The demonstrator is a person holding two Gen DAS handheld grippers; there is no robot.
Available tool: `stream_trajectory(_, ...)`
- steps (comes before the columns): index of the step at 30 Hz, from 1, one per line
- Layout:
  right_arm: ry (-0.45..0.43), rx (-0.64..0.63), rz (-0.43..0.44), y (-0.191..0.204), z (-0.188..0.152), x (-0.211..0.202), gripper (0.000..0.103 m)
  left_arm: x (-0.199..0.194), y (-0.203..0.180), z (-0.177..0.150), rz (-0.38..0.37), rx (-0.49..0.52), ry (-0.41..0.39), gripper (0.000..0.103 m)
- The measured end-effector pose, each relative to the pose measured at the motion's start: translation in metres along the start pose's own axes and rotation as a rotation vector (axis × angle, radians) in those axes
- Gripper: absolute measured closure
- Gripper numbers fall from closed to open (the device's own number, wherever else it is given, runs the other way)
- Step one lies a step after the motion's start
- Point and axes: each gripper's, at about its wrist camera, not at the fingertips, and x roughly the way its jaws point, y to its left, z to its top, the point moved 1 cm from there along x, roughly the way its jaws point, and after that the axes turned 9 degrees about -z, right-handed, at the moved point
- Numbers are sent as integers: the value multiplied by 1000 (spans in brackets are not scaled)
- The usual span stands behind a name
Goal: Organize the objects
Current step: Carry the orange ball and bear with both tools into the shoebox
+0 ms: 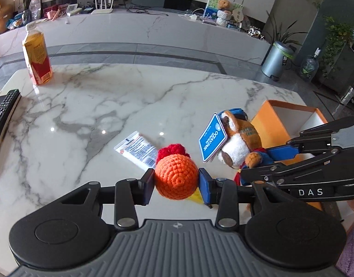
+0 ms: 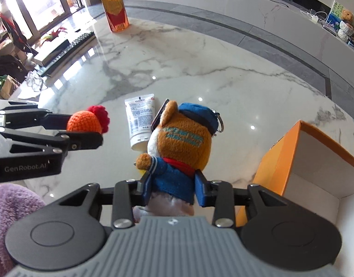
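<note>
Above the marble table (image 1: 84,106), left gripper (image 1: 177,180) pinches the crochet toy (image 1: 175,177); right gripper (image 2: 173,190) clamps the plush (image 2: 177,147), its blue tag (image 1: 212,138) facing left.

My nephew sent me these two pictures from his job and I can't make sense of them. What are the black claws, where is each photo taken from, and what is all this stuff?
No robot here: a person holds a two-finger gripper in each hand, each with a wide-angle camera looking along its fingers. The left camera shows the left gripper clamped on an orange crochet toy. The right camera shows the right gripper clamped on a plush animal in a blue jacket. On the marble table lie a white tube, a bottle of amber drink, a black remote, and an open orange box, still empty as far as visible.
</note>
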Motion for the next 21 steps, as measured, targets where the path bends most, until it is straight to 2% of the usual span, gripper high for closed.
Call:
stream_trajectory(5,-72,33,35,-23,-9,-54,64,-20,-45,12,-61,71,-55,57)
stream_trajectory(9,-100,76,28,-54,-18,-85,64,-25,-80,21,-114,121,-84,57)
stream_trajectory(16,-118,136,-93,-118,-43,-117,64,-3,-136,32,-194,205,-82,57)
stream_trajectory(21,-67,157,-177,-163,-67,-105,64,27,-165,36,-250,248,-46,57)
